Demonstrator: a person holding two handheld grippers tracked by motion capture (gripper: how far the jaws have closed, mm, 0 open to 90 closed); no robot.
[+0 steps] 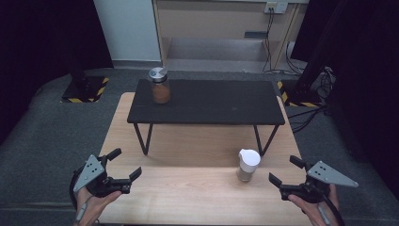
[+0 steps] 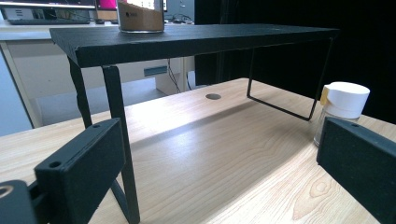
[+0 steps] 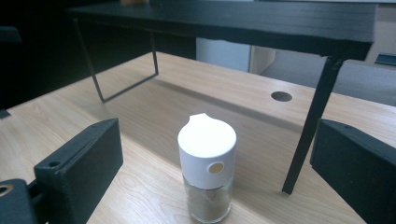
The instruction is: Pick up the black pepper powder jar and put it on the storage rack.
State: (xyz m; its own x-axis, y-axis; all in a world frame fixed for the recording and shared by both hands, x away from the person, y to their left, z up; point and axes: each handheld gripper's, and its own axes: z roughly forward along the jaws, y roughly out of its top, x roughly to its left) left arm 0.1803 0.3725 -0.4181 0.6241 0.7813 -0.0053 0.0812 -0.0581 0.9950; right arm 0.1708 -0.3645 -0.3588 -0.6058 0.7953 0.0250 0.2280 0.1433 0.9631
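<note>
Two hand-held grippers wait at the near edge of a wooden desk (image 1: 188, 150), jaws spread.

The left gripper (image 1: 127, 165) sits at the desk's near left corner, jaws apart and empty, held by a hand (image 1: 91, 205). The right gripper (image 1: 287, 170) is at the near right, jaws also apart, pointing toward a white-capped shaker (image 1: 248, 165) that stands upright just beside it, not touching. A low black shelf (image 1: 211, 101) on thin legs stands across the far half of the desk; a metal-lidded jar (image 1: 159, 85) of brown contents stands on its left end.
</note>
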